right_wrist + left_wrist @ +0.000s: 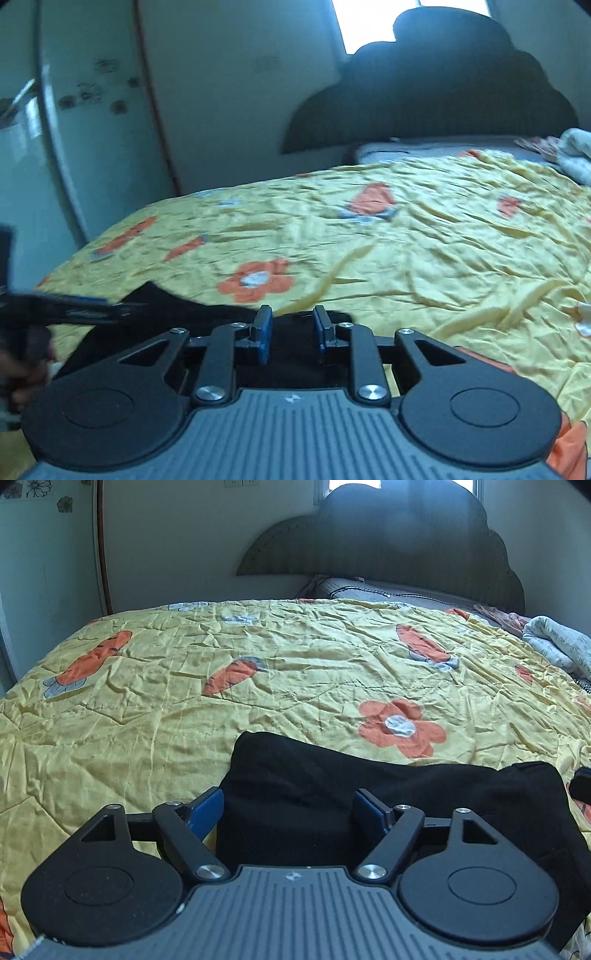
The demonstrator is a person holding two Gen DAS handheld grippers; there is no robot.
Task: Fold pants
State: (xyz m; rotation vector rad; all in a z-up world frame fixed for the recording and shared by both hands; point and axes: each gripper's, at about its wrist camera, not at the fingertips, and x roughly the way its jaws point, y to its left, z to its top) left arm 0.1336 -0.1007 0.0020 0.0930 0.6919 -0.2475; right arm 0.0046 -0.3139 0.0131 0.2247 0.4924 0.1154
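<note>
Lying on the yellow carrot-and-flower quilted bed cover, the black folded fabric pants stretch sideways. The left hand-held gripper straddles their left end, jaws wide apart; the right hand-held gripper, jaws partly apart, hovers above their right end.

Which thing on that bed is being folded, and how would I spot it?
Start at the bed's yellow quilt printed with orange carrots and flowers. At its near edge, just below the big orange flower, lie the black pants. They are the only plain black cloth there.
</note>
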